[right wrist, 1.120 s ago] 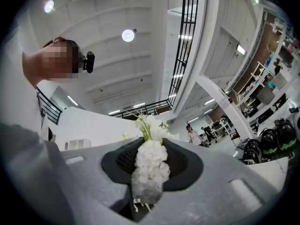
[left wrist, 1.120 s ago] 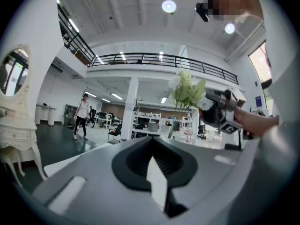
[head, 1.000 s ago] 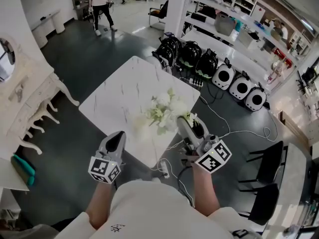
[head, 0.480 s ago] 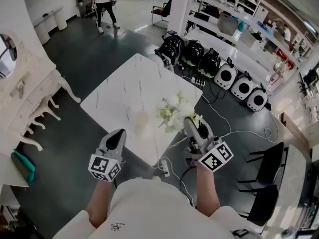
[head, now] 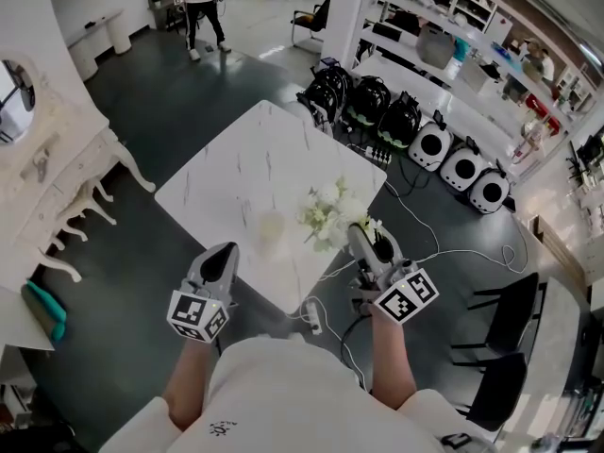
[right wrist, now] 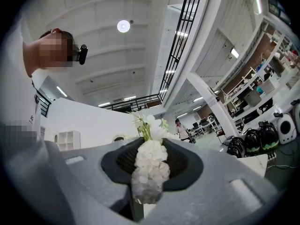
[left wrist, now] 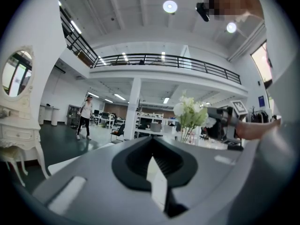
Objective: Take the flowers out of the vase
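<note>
My right gripper (head: 356, 232) is nearly closed, its jaws pinched on the flowers (head: 330, 213); in its own view a white bloom fills the gap and hides where the pads meet. The bunch sits over the near edge of the table (head: 236, 173), just right of the vase (head: 270, 228), a pale glass shape I can barely make out. My left gripper (head: 224, 253) is closed tight on nothing, near the table's edge; each marker cube (head: 198, 317) shows black-and-white squares.
</note>
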{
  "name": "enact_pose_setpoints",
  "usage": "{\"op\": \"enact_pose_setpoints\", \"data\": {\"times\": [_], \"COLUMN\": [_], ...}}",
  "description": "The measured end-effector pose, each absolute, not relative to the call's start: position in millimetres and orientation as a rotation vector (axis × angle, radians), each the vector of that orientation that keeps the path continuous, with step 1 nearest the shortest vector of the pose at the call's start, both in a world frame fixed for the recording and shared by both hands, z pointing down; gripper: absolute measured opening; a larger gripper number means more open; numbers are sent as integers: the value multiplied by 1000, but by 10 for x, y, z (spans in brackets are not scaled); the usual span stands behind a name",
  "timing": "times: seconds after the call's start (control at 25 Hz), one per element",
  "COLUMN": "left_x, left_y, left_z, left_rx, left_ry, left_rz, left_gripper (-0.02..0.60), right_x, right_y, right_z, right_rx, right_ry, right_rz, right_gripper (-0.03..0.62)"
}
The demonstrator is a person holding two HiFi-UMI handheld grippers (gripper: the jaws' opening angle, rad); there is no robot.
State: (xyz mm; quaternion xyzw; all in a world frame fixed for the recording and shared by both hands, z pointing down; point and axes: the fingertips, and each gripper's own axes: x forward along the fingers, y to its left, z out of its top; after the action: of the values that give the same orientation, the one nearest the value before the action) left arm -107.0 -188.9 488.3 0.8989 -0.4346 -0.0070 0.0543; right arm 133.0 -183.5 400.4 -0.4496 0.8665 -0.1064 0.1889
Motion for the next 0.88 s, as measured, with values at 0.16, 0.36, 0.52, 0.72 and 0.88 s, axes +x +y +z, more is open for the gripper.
{"op": "enact_pose_setpoints", "data": {"times": [0.16,0.36,0.52,0.72,0.88], "left_x": [-1079,-1081,-1082,-1094,-1075], "left_y": [-1905,-1947,-1967,-1973,-1949], "left_z": [4872,4864,4866,4883,4901], "left_rx": [2725,2721,2718,2718,2719], "left_ry": [-1326,-1330,-1332,-1335,-1330], "left_rz": [-23,-17,-13,-13,-10], "left_gripper": [-11,-11,-11,-11,-11], "right_x": [1359,1380,1401,1415,1430], "right_y": [-1863,-1904,-1934,-1930,-1898], "right_z": [4146,4308,4407,4478,4493], "right_rx": [-1280,-1297,-1312,-1321,-1324], "right_ry": [2447,2457,2462,2459,2457], "right_rz": [-313,-334,-348,-357,-358], "right_gripper": [110,110,110,110,110]}}
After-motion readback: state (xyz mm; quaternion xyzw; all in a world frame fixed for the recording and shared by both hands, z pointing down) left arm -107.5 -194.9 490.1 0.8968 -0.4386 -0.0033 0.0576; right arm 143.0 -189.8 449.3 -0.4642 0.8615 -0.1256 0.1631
